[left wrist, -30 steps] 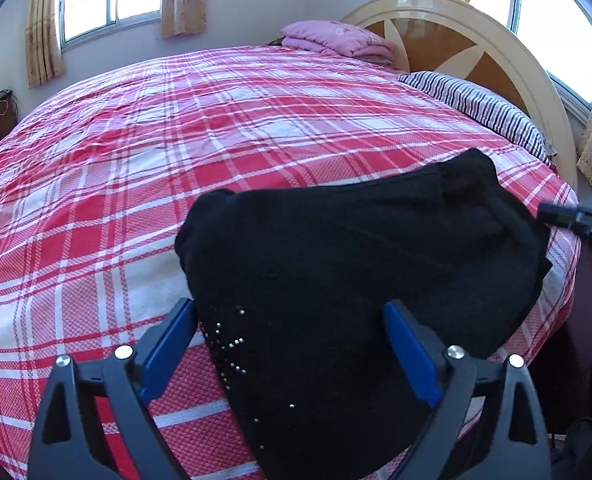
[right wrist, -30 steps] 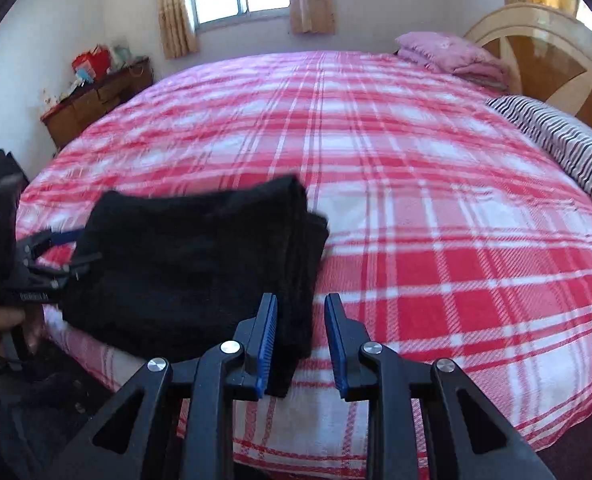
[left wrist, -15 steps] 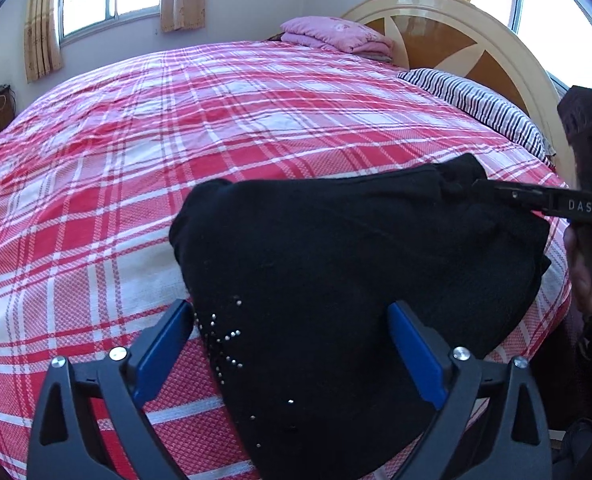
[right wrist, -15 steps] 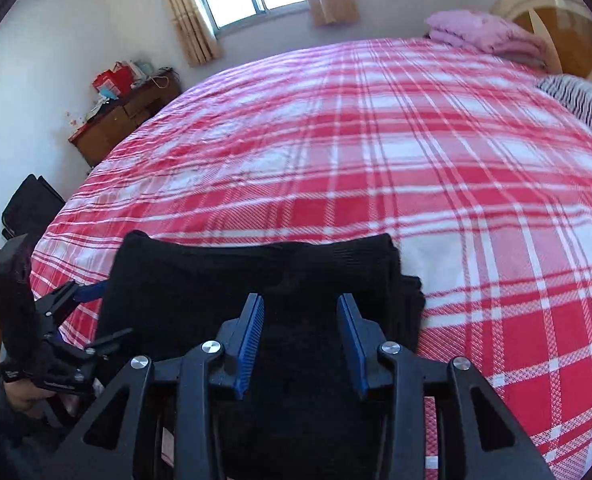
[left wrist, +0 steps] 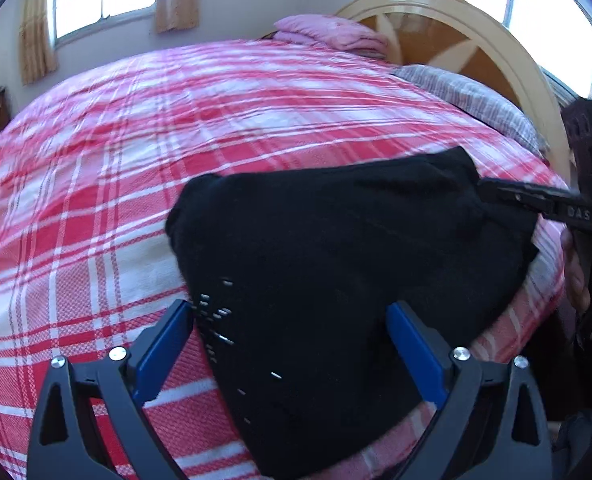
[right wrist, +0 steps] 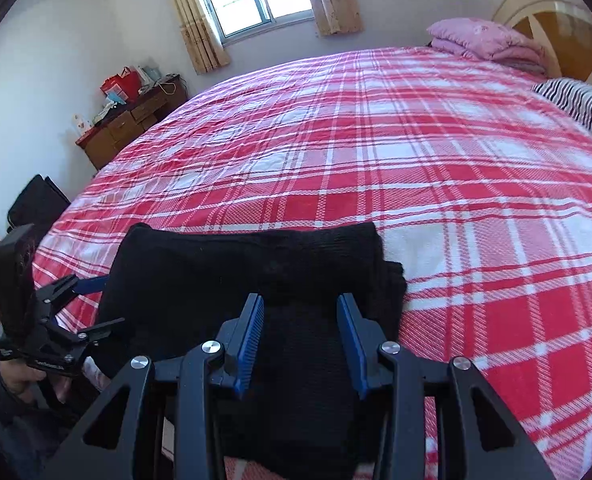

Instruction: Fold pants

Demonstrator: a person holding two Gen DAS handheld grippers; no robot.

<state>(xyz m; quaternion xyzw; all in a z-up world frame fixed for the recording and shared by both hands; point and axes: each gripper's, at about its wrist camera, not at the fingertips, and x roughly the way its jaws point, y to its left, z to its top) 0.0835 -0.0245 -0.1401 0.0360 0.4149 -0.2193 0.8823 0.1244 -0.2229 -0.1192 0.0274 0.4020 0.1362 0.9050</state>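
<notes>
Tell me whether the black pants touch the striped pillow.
Apart. In the left wrist view, the black pants lie near the bed's edge and a strip of red plaid bedspread shows between them and the striped pillow.

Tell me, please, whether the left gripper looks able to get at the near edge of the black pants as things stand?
Probably yes: the left gripper is open, the black pants lie between its fingers, and nothing covers them.
</notes>
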